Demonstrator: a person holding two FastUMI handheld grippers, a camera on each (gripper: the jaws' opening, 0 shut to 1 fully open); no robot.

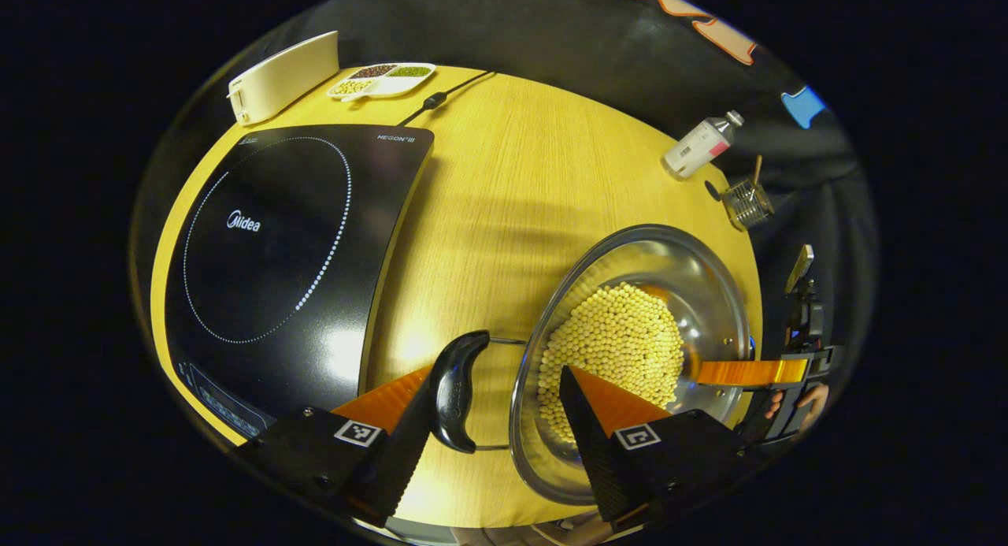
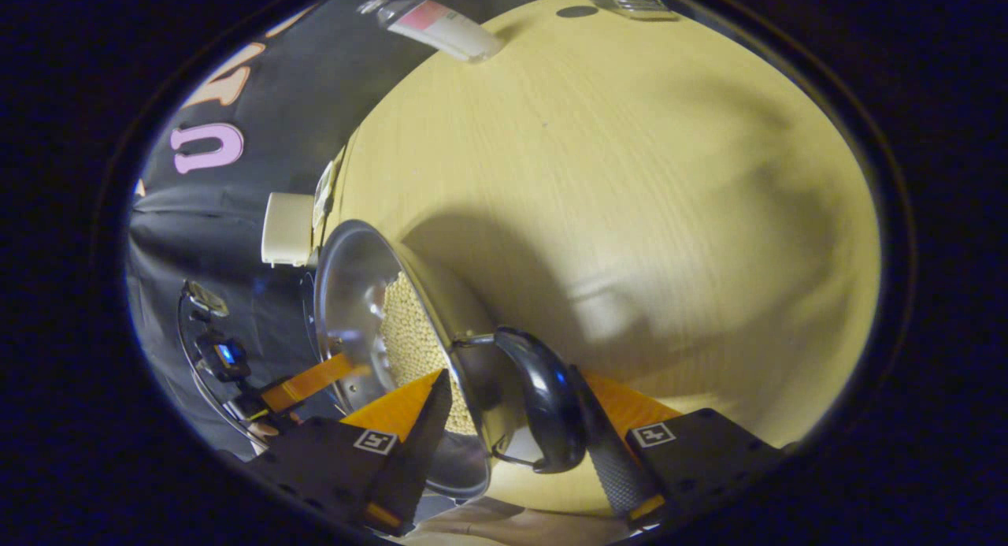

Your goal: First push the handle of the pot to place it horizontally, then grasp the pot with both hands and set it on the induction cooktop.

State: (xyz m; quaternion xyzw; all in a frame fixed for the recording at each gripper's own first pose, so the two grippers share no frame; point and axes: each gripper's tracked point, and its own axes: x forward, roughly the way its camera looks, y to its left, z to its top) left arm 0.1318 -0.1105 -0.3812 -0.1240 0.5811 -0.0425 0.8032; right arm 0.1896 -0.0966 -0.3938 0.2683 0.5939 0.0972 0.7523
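— Meanwhile, on the wooden table (image 1: 504,183): where does the pot sit?

— The steel pot (image 1: 693,270), round, shiny and part-filled with small pale beans (image 1: 618,337), rests on the table just right of the flat black induction cooktop (image 1: 268,247), not yet on it.

— And the grippers?

— The left gripper (image 1: 492,408) has its jaws spread wide astride one curved, glossy black handle (image 1: 457,388) and the pot's rim, one finger outside the handle, one inside the bowl; whether both press I cannot tell. The right gripper view shows the right gripper (image 2: 512,428) likewise straddling the opposite handle (image 2: 543,396) and wall, jaws open wide.

— What does each view add?

— The left gripper view takes in a cream toaster (image 1: 283,77), a divided dish of grains (image 1: 382,79), a cord, a white bottle (image 1: 701,144) and a wire holder (image 1: 748,203) at the far edge. The right gripper view shows the pot's outer wall.
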